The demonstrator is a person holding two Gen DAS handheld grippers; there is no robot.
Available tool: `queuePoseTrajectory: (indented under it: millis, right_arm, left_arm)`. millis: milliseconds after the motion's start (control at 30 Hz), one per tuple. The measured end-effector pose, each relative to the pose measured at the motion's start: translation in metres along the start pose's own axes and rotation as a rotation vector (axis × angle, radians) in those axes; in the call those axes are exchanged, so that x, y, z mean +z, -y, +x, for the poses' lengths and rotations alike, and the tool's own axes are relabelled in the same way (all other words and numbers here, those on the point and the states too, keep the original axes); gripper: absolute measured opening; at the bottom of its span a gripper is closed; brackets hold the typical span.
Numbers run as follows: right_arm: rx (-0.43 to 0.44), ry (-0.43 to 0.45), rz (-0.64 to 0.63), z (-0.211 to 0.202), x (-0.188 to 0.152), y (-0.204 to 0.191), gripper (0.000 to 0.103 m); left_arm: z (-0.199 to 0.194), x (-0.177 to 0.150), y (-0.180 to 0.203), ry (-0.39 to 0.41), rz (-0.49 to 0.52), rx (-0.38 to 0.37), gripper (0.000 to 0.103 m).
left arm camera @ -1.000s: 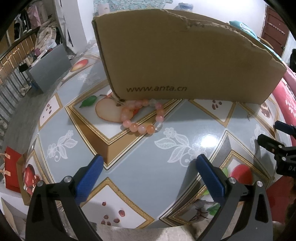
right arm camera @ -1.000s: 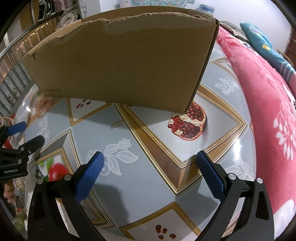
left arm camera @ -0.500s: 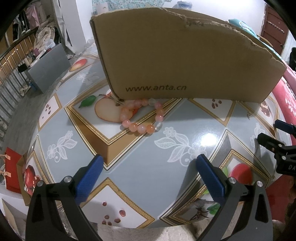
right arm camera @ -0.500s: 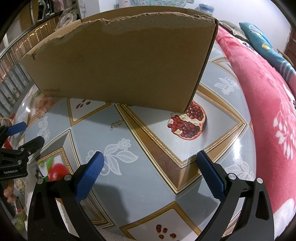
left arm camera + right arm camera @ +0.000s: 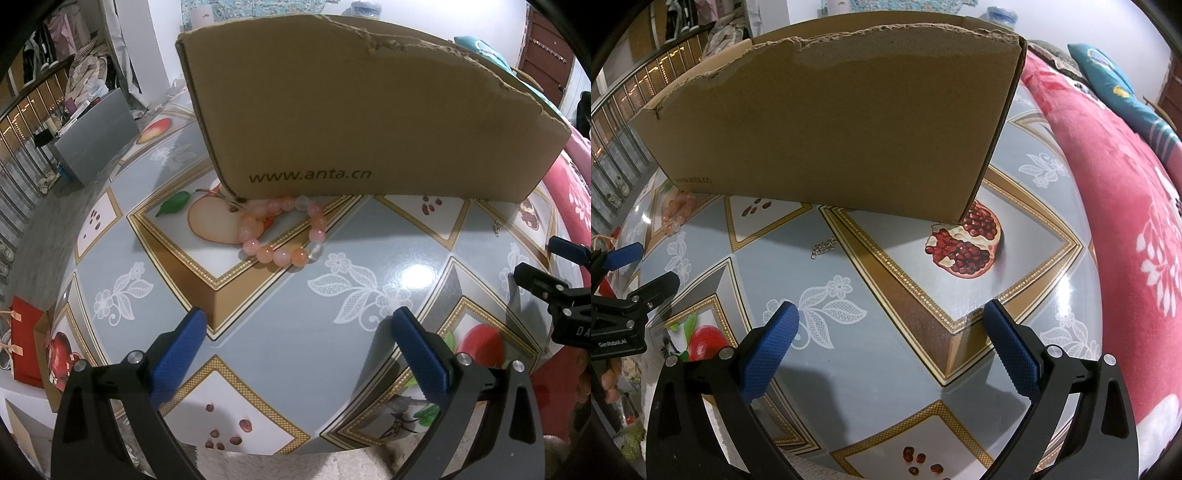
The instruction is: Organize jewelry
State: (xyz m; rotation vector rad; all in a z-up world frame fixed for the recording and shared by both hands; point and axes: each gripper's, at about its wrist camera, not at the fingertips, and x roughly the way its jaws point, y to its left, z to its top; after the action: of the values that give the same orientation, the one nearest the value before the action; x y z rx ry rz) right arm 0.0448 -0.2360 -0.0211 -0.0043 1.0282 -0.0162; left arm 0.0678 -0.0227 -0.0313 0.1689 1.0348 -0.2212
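Note:
A pink and orange bead bracelet lies on the patterned table against the front of a brown cardboard box; it also shows far left in the right wrist view. A small silver chain lies on the table before the box, and shows at the far right of the left wrist view. My left gripper is open and empty, well short of the bracelet. My right gripper is open and empty, short of the chain.
The table has a glossy fruit-pattern cover. A red flowered blanket lies to the right. A grey box and railing stand at the left. A red paper bag sits below the table's left edge.
The left gripper has edged slightly nearer the box and bracelet. The right gripper has barely moved. Both stay open.

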Motion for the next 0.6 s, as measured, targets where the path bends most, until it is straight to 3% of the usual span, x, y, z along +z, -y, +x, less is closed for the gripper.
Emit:
queuePoseTrajectory:
  millis: [400, 600]
  right_arm:
    - [-0.004, -0.007, 0.008, 0.0002, -0.0008, 0.0005, 0.095]
    - [-0.006, 0.004, 0.012, 0.0013, -0.0018, 0.0007, 0.095]
  left_arm:
    - [-0.0014, -0.0036, 0.0012, 0.022, 0.01, 0.0, 0.099]
    - [-0.0054, -0.009, -0.0047, 0.076, 0.041, -0.043, 0.099]
